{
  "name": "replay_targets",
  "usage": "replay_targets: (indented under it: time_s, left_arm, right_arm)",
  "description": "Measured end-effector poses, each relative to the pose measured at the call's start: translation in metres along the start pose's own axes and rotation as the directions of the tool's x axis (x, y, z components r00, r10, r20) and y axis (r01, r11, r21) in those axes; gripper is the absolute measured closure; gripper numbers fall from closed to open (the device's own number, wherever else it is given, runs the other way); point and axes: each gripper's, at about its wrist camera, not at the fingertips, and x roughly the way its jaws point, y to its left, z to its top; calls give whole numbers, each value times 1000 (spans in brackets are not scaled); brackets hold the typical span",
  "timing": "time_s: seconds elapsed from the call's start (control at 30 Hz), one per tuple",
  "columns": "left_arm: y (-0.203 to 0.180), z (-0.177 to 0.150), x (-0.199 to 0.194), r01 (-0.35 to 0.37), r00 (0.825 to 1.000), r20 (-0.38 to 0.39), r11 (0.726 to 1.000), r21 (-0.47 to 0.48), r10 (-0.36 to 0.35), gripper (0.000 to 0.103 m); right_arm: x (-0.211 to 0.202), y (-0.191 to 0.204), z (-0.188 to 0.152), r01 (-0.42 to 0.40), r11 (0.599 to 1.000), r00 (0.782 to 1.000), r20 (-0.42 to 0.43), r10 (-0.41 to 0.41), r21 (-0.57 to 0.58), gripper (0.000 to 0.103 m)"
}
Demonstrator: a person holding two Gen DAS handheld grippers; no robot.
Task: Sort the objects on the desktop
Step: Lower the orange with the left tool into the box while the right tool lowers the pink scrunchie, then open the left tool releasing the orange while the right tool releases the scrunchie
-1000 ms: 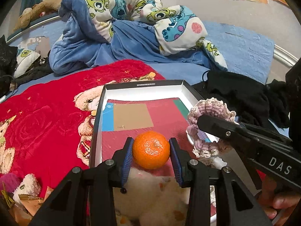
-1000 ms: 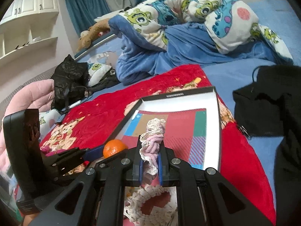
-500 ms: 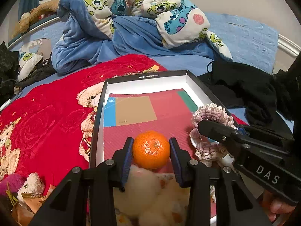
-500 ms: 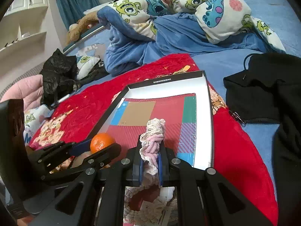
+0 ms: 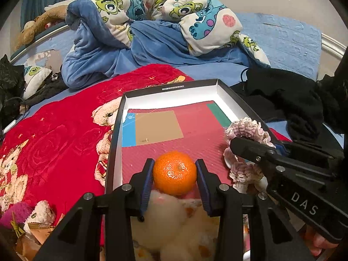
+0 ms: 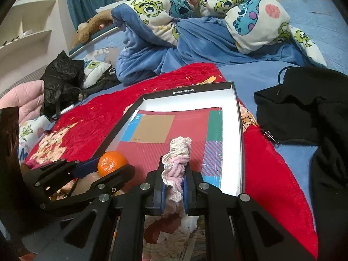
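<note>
My left gripper [image 5: 175,171] is shut on an orange mandarin [image 5: 174,173] and holds it over the near end of a shallow white box [image 5: 174,96] with a red, tan, blue and green patterned floor. The mandarin also shows in the right wrist view [image 6: 111,163]. My right gripper [image 6: 174,187] is shut on a pink and cream frilly scrunchie [image 6: 177,154], just right of the mandarin, over the box [image 6: 238,134]. The scrunchie shows in the left wrist view [image 5: 245,130] at the box's right wall.
The box lies on a red teddy-bear blanket [image 5: 54,134] on a bed. A black garment [image 6: 304,113] lies to the right, a blue cartoon duvet [image 5: 152,32] behind. A white plush object [image 5: 174,224] sits under my left gripper.
Both grippers have moved forward over the box, each still holding its object; the box's far end looks closer.
</note>
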Motion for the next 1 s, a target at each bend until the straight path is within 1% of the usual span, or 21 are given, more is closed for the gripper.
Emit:
replay_targets:
  time_s: [0.13,0.5,0.57,0.6,0.63,0.67,0.7,0.73,0.77,0.83,0.87,0.9,0.93,0.97,1.0]
  left_arm:
    - [-3,0,-1,-31,1000,5,999,15,31,64]
    - [-3,0,-3,-48,999,18,999,23,48,63]
    - [-4,0,-3,-51,999,20,998,29,50,63]
    - [-5,-1,-3,-47,999,21,998,32,46,63]
    - [-6,0,-4,-43,999,24,998,34,42,63]
    - [-6,-1,-5,-42,999,32,999,33,41,61]
    - [-7,-1,-6,-41,999,37,999,35,40,55]
    - [-7,-1,-7,-34,999,40,999,37,33,47]
    - [-7,-1,-8,-23,999,42,999,38,21,43]
    - [-9,-2,-10,-11,999,51,999,42,9,24]
    - [-11,-2,-11,-7,998,56,999,49,4,20]
    - [-13,-2,-13,1,998,62,998,60,-4,14]
    - [-16,-3,-14,5,998,68,997,73,-10,10]
    - [-18,-4,-15,5,998,69,997,82,-10,10]
    - [-21,-5,-16,-1,997,72,996,93,-6,10]
  right_arm:
    - [-1,0,0,2,1000,1000,4,-2,1,90]
    - [-1,-2,0,2,1000,1000,15,-2,9,87]
    - [-2,-2,0,4,1000,1000,19,-4,8,82]
    - [-3,-1,-1,3,1000,1000,23,-3,7,75]
    - [-4,0,0,4,1000,1000,29,-4,6,65]
    - [-6,0,-1,0,1000,999,39,0,4,59]
    - [-9,0,-1,-5,1000,999,52,5,2,52]
    - [-11,0,-1,-8,1000,998,63,8,3,45]
    - [-12,0,-1,-12,1000,998,69,12,4,41]
    - [-15,0,-1,-21,1000,996,82,21,4,29]
    - [-17,1,-1,-23,1000,996,91,23,7,24]
    - [-18,1,-1,-28,1000,995,99,27,9,16]
    - [-21,0,-1,-39,999,993,114,37,11,10]
    - [-23,0,-2,-48,999,991,125,46,13,7]
    - [-24,0,-1,-52,999,990,132,49,16,0]
